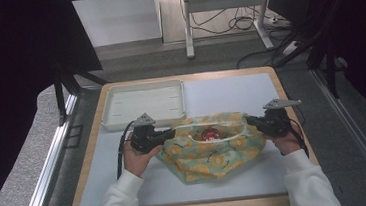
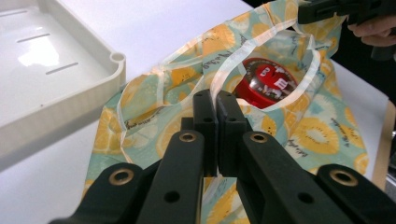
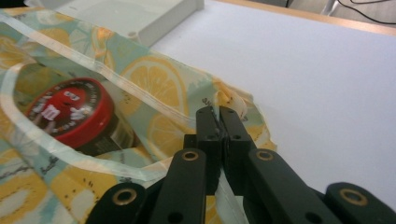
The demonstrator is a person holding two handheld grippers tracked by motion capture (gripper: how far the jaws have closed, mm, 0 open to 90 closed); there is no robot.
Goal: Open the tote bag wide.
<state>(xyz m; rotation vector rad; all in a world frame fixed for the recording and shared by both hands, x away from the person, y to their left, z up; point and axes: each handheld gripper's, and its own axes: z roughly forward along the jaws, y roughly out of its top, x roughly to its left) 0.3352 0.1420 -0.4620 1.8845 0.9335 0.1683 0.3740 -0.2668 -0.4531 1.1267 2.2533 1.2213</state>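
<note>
Bare desk [image 1: 230, 91] lies beyond my left hand-held gripper [image 1: 166, 134] and right hand-held gripper [image 1: 249, 121], each clamped on the lemon-print fabric bag's [image 1: 210, 153] rim.

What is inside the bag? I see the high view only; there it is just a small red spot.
Observer: In the bag stands a tub with a red lid; a red cartoon candy figure is printed on the lid.
Operator: Does the left gripper really hold the bag?
Observer: Yes. The left gripper has its jaws shut on the pale edge band of the bag's mouth.
Operator: And the right gripper?
Observer: The right gripper is shut on the fabric at the opposite end of the mouth, and a pale strip runs down between its jaws.
</note>
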